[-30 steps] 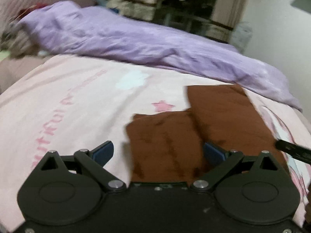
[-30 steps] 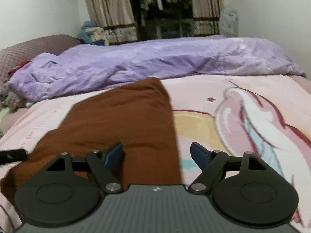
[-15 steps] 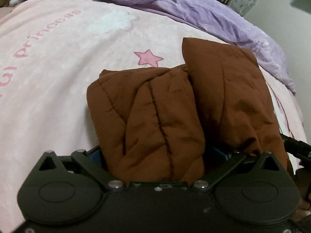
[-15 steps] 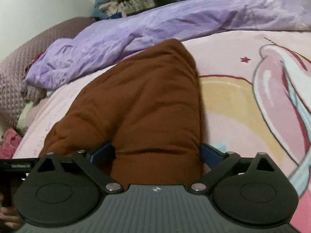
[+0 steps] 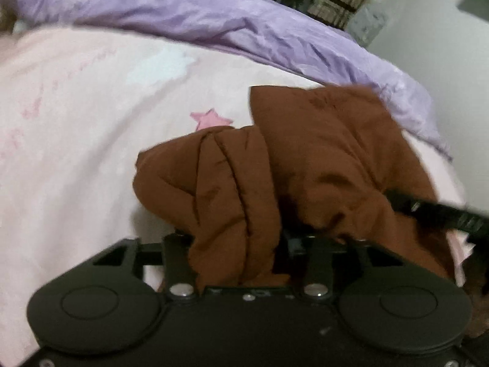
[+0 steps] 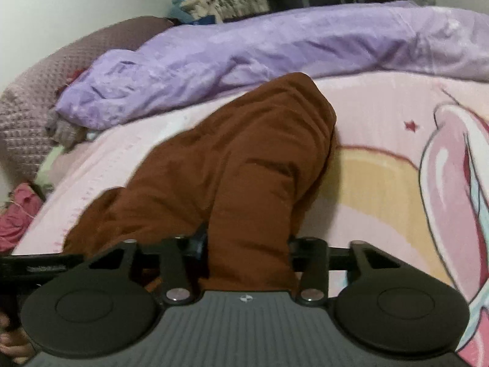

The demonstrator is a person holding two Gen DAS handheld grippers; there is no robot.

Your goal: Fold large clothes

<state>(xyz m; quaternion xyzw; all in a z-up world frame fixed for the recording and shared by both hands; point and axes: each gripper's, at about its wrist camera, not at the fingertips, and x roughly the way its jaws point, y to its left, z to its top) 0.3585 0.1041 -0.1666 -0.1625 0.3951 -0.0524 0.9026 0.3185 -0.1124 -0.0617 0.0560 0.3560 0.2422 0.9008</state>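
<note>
Both tongs, left (image 5: 235, 244) & right (image 6: 247, 247), just closed, clamped on puffy quilted brown garment (image 6: 244, 159).

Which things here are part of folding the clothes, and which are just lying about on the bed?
Part of the job:
- brown garment, bunched between the fingers of both grippers
- left gripper, closed on it
- right gripper, closed on it

Lying about:
- purple duvet
- pink bedsheet
- mauve pillow
- pink cloth
</note>
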